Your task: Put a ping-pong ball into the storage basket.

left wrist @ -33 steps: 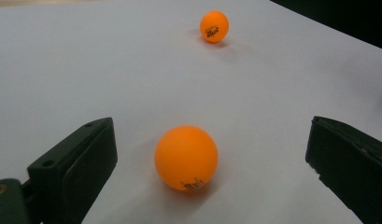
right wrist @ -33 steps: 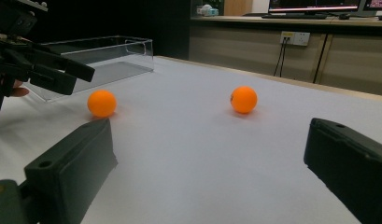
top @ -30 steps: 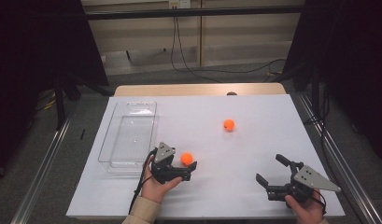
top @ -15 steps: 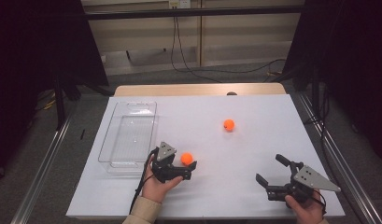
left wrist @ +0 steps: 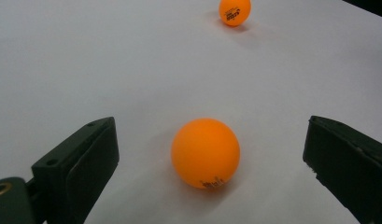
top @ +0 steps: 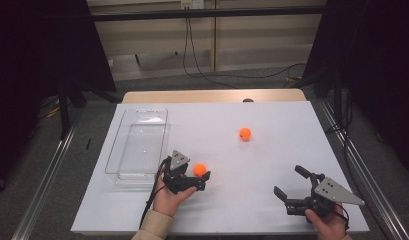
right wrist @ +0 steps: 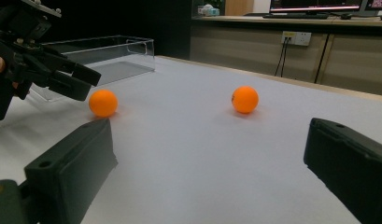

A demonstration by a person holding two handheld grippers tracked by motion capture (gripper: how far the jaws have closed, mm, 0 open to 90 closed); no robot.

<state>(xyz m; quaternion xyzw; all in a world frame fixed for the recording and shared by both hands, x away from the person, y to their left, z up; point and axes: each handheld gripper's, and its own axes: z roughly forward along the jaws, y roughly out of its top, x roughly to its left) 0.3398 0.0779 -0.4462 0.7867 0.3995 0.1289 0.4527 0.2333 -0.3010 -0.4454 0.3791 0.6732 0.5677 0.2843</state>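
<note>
Fingers of the left gripper stand spread wide on either side of the near small orange plastic ball, touching it on neither side; the right gripper rests near the table's front right edge, its jaws spread and holding nothing. Across the broad white table, a clear rectangular plastic bin lies just left of the left hand. The near ball sits on the table between the left jaws; a second orange ball lies well apart, farther back. Such a ball looks very light, hard, smooth and prone to roll or squirt out, so a gentle pinch across its widest middle seems best
</note>
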